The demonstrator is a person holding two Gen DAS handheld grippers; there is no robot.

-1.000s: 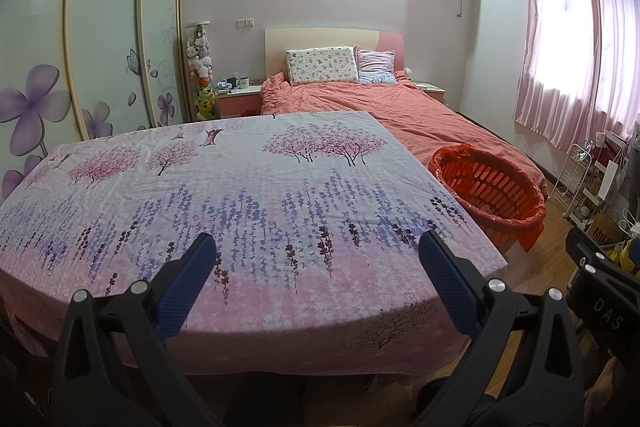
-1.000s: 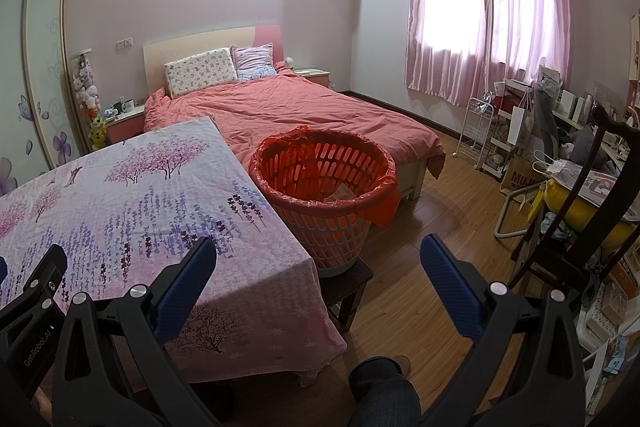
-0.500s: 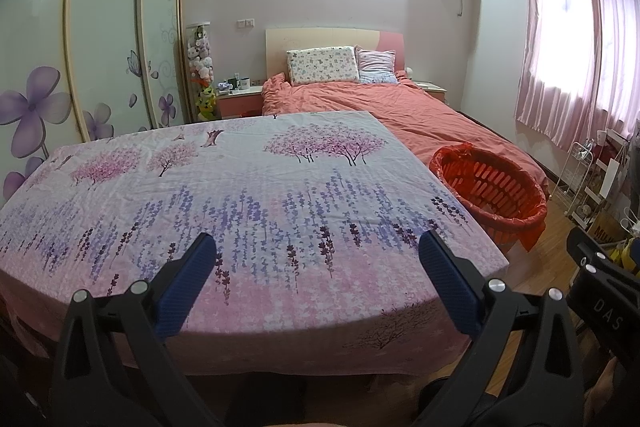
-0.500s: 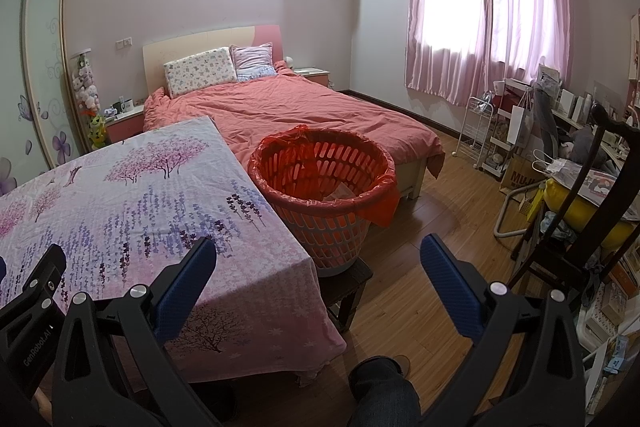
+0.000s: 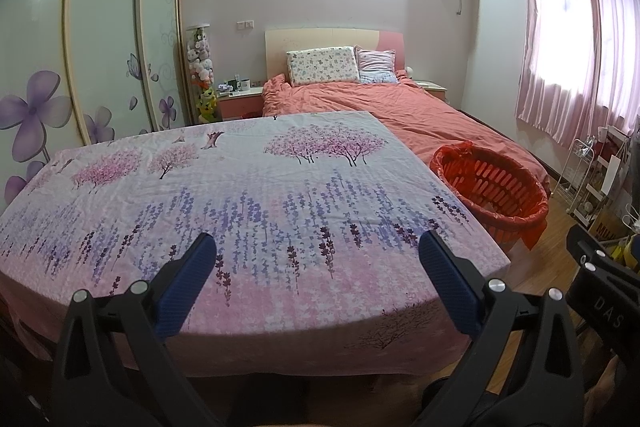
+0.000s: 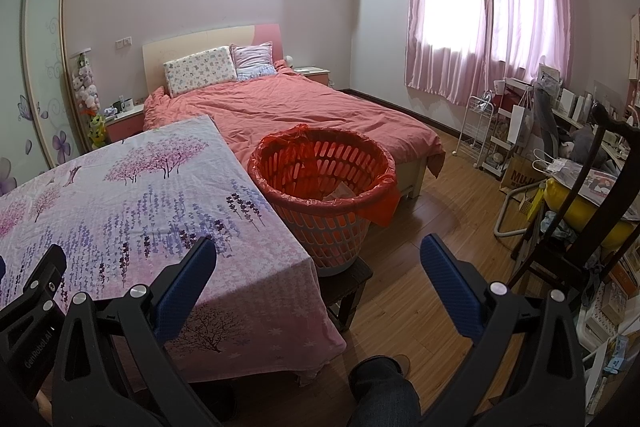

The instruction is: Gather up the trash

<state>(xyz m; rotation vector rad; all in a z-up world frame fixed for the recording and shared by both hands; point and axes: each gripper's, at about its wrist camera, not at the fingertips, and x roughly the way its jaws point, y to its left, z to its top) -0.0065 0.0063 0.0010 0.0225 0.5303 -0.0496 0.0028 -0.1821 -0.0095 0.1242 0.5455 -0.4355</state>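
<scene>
A: While both wrist cameras face the bedroom, we log the left gripper with its 2 blue pads spread wide, nothing between them, poised over the near edge of the table under its floral cloth.

B: Agreed. We record the right gripper likewise with jaws apart and empty, held over the table corner and the wooden floor.

A: Location of the trash basket? We see it lined with a red bag, just beside the table's right edge, with the bed behind it.

B: From the right wrist view we note it stands on a small dark stool. Something pale lies at its bottom; we cannot tell what it is.

A: From the left view we see only floral cloth on the tabletop.

B: 1 more entry: a trouser leg and shoe show at the lower edge between the right fingers.
</scene>
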